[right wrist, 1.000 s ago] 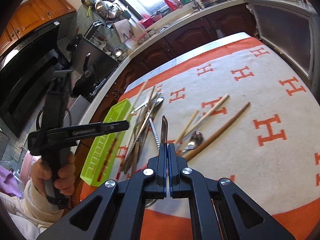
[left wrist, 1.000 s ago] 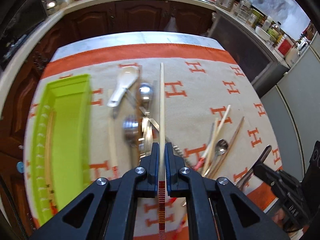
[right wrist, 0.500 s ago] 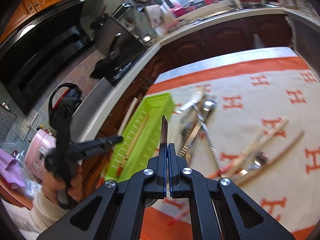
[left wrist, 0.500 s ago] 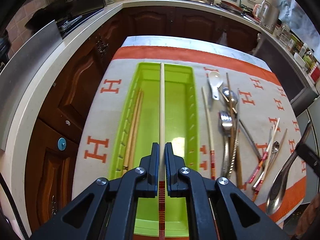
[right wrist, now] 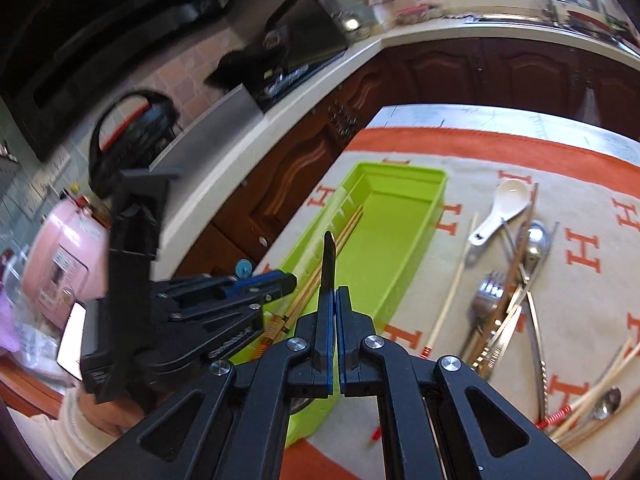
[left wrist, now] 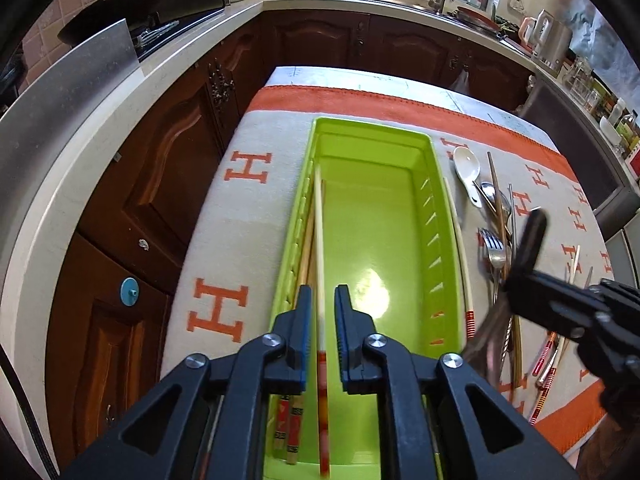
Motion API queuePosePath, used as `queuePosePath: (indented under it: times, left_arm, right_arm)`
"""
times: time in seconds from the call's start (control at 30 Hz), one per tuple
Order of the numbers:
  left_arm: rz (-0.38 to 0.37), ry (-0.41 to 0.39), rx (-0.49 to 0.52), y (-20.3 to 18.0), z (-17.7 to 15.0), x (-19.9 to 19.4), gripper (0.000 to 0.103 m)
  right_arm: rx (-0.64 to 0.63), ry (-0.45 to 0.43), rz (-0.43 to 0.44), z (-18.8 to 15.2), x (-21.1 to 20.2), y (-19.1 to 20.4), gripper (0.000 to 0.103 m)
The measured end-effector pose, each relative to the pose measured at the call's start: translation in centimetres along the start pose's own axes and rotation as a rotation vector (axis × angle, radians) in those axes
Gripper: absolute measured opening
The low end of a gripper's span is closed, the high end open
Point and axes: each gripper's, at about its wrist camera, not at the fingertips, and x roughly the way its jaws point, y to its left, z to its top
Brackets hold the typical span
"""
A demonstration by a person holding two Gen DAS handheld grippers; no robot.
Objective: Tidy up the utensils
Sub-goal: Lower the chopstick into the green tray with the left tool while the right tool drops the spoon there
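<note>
Chopsticks in tray (left wrist: 376,240): three, lengthwise along its left wall, red ends near.
Left gripper (left wrist: 320,312): fingers just spreading, a chopstick (left wrist: 319,240) loose between them.
Right gripper (right wrist: 335,312): pinches a metal handle (right wrist: 328,260) pointing far.
Table: one white spoon (left wrist: 466,166).

One green tray (left wrist: 436,184) holds three chopsticks (left wrist: 319,240). On the desk to its right lie one white ceramic spoon (left wrist: 467,166), one fork (left wrist: 492,244), and a heap of further spoons and chopsticks too tangled to count.
</note>
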Motion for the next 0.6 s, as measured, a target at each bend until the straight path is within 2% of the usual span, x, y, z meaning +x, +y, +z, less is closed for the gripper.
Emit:
queuePosePath:
  times: [0.07, 0.27, 0.37, 0.47, 0.6]
  left_arm:
    - [0.004, -0.011, 0.004, 0.3, -0.1, -0.3, 0.019]
    - [0.008, -0.029, -0.016, 1.5, -0.1, -1.2, 0.027]
    - [0.012, -0.040, -0.028, 2.1, 0.0, -1.6, 0.035]
    - [0.016, -0.048, -0.034, 2.3, 0.1, -2.0, 0.037]
    - [0.011, -0.049, -0.038, 2.5, 0.2, -2.3, 0.037]
  right_arm:
    - [-0.012, 0.022, -0.008, -0.1, 1.4, -0.1, 0.002]
    - [-0.048, 0.066, -0.051, -0.2, 4.5, 0.2, 0.002]
    - [-0.043, 0.085, -0.075, -0.1, 5.4, -0.1, 0.007]
    - [-0.025, 0.077, -0.080, -0.2, 5.3, -0.4, 0.017]
    - [-0.028, 0.058, -0.078, -0.5, 4.1, -0.3, 0.017]
